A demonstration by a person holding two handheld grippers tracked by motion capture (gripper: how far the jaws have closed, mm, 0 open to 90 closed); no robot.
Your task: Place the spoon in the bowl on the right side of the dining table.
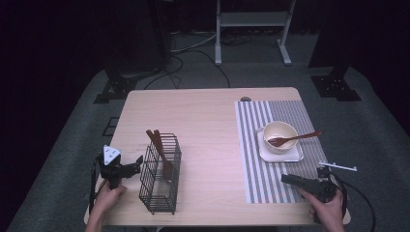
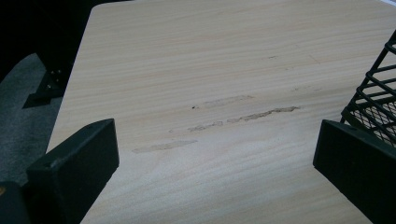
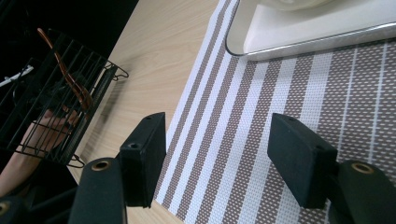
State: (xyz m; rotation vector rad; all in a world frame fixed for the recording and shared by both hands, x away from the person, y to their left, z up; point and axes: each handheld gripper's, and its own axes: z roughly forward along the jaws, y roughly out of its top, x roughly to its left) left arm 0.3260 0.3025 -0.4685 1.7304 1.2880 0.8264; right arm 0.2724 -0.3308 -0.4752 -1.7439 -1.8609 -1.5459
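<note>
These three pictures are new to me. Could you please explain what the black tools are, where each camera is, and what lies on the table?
A person holds a handheld gripper in each hand: the left gripper and the right gripper. Both have their jaws open and hold nothing. The high view looks down from above the person's side. Each gripper view comes from a camera riding on that gripper. On the wooden table stand a black wire basket holding wooden utensils, and a striped placemat bearing a white plate, a bowl and a spoon.

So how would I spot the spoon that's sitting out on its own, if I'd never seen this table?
Find the striped placemat on the table's right half. On it a white square plate carries a cream bowl. The brown wooden spoon rests in that bowl, handle poking right over the rim, unlike the utensils standing in the black wire basket.
</note>
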